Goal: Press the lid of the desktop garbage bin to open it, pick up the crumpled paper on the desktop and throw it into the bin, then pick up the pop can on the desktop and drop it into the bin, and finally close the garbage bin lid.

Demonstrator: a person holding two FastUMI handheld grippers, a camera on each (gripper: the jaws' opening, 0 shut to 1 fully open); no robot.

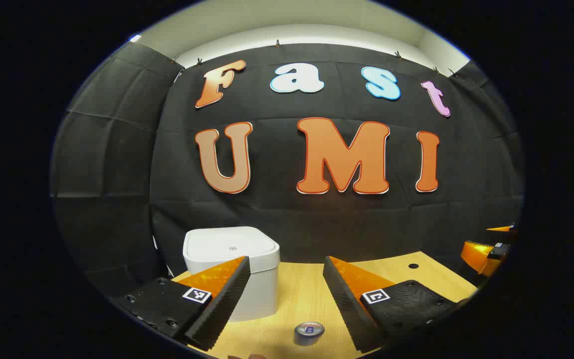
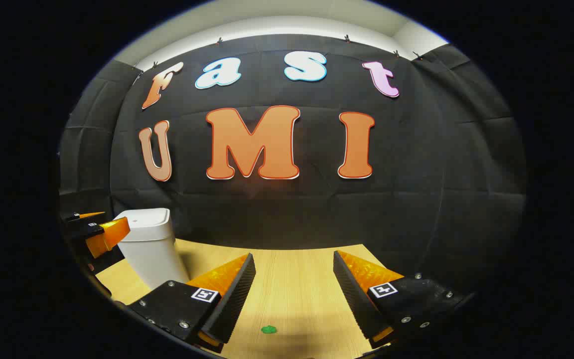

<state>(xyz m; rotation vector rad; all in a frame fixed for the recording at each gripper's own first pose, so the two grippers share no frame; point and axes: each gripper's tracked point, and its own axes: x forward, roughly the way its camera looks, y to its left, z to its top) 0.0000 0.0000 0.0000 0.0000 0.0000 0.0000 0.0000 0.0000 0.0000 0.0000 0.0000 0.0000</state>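
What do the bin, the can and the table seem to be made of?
Bin: probably plastic, white with a smooth matte finish and rounded moulded edges. Can: looks like metal, its silvery top shining. Table: pale wood or wood-look laminate, with fine straight grain lines; which one I cannot tell.

A staged recording booth, not a lived-in room: black cloth wall [image 1: 317,214] clipped up across the back and sides, a pale wooden desk [image 2: 297,279] along the bottom, white ceiling [image 1: 287,25] at top.

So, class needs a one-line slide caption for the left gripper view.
Open left tool hovers above the pop can, closed white bin beside it on the wooden desktop.
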